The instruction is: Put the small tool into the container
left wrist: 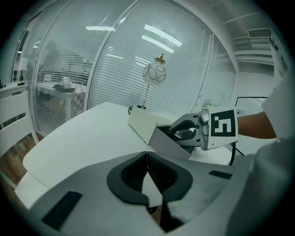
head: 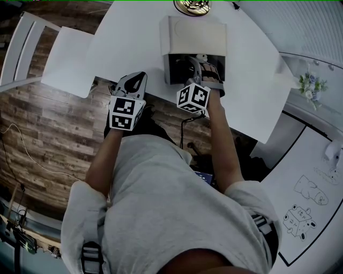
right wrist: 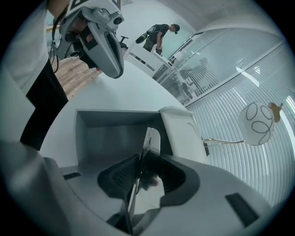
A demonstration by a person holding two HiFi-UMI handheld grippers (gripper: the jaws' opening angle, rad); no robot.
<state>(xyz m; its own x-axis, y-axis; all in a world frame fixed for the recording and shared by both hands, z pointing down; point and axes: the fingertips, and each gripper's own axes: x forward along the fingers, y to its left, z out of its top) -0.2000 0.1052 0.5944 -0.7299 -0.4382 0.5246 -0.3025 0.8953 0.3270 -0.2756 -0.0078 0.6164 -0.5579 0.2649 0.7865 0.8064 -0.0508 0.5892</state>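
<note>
A pale box container (head: 193, 35) stands on the white table (head: 123, 48) with its lid swung back and its dark inside facing me. My right gripper (head: 199, 72) hangs over that opening. In the right gripper view a thin flat metal tool (right wrist: 150, 143) stands on edge between the jaws of the right gripper (right wrist: 144, 159); they are spread wider than the blade, which leans towards the left one, above the container's grey inside (right wrist: 115, 124). My left gripper (head: 135, 83) rests at the table's near edge, left of the box, its jaws (left wrist: 147, 159) together and holding nothing.
A table lamp (head: 192, 5) with a round shade (left wrist: 153, 73) stands just behind the box. A white chair (head: 21, 48) is off the table's left side, over wood floor. Flowers (head: 312, 85) sit at the right. A person (right wrist: 159, 34) stands far off by the glass wall.
</note>
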